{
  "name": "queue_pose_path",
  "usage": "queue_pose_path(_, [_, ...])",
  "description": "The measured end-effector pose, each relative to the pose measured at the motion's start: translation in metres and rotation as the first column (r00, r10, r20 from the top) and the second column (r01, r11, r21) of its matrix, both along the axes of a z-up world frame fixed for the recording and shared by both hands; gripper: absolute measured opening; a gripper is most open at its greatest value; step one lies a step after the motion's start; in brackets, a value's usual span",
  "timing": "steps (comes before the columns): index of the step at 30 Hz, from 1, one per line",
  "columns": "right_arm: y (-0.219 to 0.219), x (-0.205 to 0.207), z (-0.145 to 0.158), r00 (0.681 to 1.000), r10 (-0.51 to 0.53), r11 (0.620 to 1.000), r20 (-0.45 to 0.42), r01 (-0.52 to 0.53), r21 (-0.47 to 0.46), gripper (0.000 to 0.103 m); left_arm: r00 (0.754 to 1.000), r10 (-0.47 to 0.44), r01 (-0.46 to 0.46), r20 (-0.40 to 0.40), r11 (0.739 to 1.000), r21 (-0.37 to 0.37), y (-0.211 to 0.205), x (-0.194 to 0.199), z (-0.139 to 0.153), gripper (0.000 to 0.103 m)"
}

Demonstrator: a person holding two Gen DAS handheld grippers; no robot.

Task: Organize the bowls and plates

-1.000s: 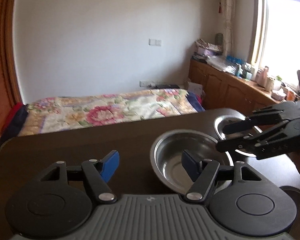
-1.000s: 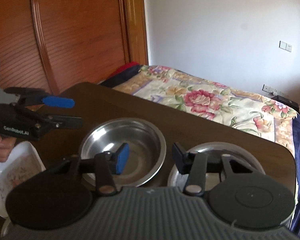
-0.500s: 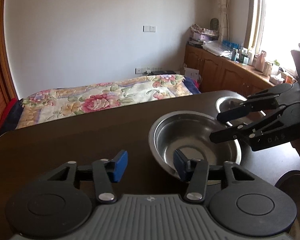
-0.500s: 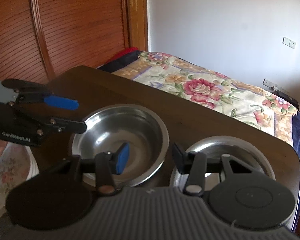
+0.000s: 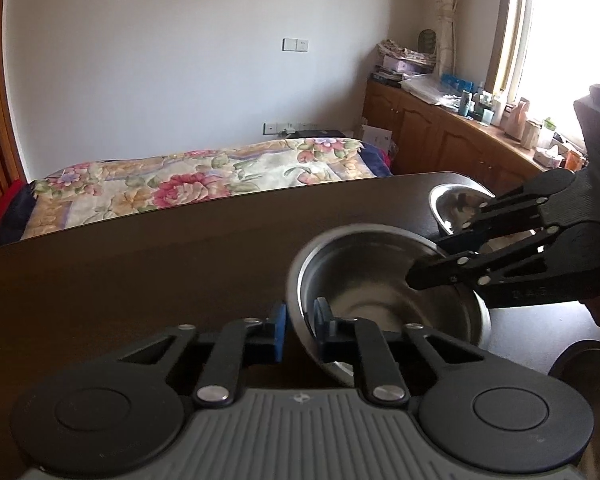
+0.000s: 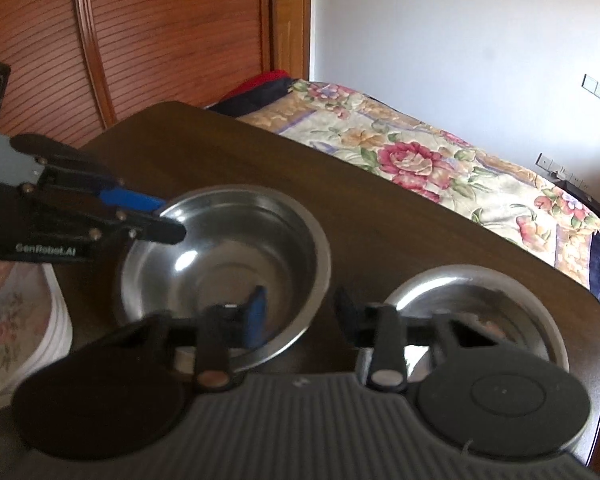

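Your left gripper (image 5: 300,330), wide apart half a second ago, now pinches the near rim of the steel bowl (image 5: 384,280), tilting it on the dark table (image 5: 140,272). Your right gripper (image 6: 300,312) straddles the opposite rim, jaws apart.

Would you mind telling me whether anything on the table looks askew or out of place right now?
Yes: the larger steel bowl is tipped. The left gripper is clamped on its near rim, and its far side looks raised off the dark table. The smaller steel bowl sits level. Nothing looks spilled.
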State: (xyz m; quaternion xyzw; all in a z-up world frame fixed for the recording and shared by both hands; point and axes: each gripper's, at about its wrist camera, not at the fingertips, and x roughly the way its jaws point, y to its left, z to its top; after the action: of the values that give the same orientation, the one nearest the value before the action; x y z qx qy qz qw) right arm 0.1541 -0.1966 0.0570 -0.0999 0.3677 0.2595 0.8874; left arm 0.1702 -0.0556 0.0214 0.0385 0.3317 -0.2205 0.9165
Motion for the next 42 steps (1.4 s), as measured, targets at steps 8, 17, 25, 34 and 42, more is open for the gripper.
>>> queue_pose_path(8, [0.003,-0.006,0.004,0.998,-0.010,1.000,0.059,0.011,-0.012,0.015,0.999,0.009,-0.008,0.053,0.999,-0.032,0.002,-0.010,0.007,0.020])
queue_pose_path(17, [-0.005,-0.015,0.024,0.989,-0.041,0.999,0.140,0.038,0.027,0.011,0.990,0.015,-0.007,0.142,0.998,-0.057,-0.001,-0.031,0.028,0.020])
queue_pose_path(25, [-0.013,-0.034,0.047,0.971,-0.070,0.997,0.229,0.061,0.047,0.012,0.973,0.017,0.002,0.232,0.997,-0.082,-0.006,-0.054,0.057,0.020])
queue_pose_path(34, [-0.024,-0.071,0.074,0.946,-0.101,0.995,0.307,0.093,0.041,0.012,0.956,-0.016,0.045,0.291,0.995,-0.094,-0.013,-0.090,0.083,0.020])
queue_pose_path(42, [-0.033,-0.105,0.086,0.932,-0.122,0.993,0.342,0.113,0.046,0.012,0.944,-0.051,0.086,0.327,0.992,-0.094,-0.014,-0.127,0.095,0.020])
